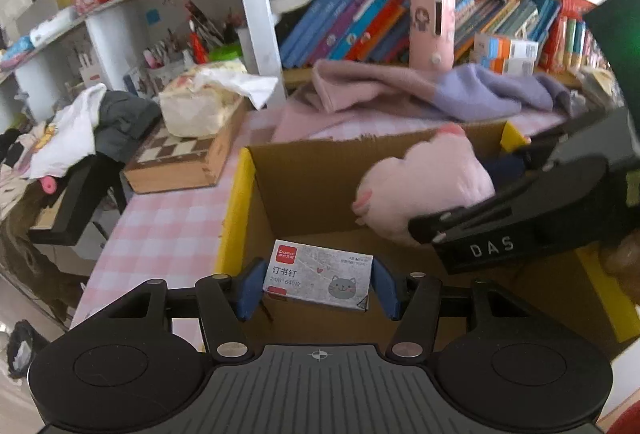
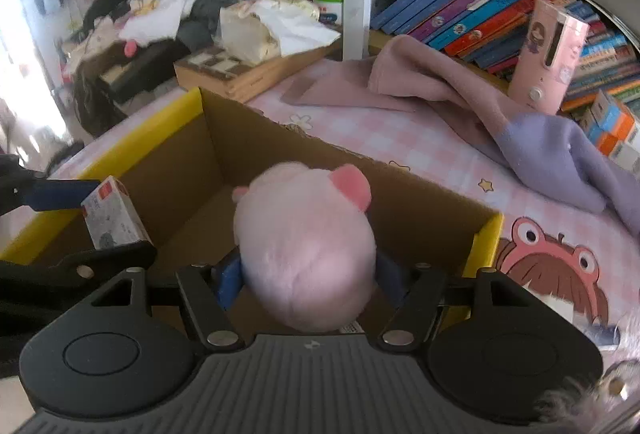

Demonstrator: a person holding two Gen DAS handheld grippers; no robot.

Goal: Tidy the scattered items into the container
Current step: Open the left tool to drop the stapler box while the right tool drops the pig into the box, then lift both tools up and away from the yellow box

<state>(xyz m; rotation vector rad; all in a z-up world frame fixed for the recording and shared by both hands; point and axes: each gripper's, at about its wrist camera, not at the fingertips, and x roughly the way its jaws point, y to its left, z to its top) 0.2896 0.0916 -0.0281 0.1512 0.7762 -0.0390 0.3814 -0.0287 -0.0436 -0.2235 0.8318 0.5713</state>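
The left gripper (image 1: 318, 288) clamps a small grey staple box (image 1: 319, 280) over the open brown cardboard box with yellow edges (image 1: 236, 210). At its two o'clock, the right gripper (image 2: 308, 280) holds a round pink plush toy (image 2: 306, 246) (blue pads at its flanks). Risk: the grippers crowd one opening and may collide, or the soft plush may slip out.

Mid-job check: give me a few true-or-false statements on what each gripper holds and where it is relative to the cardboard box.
1. The left gripper holds a small grey box of staples. True.
2. The right gripper is empty. False: it holds a round pink plush toy.
3. Both items are over the open brown cardboard box with yellow edges. True.
4. The pink-and-purple cloth lies inside the box. False: it lies on the checked tablecloth behind it.
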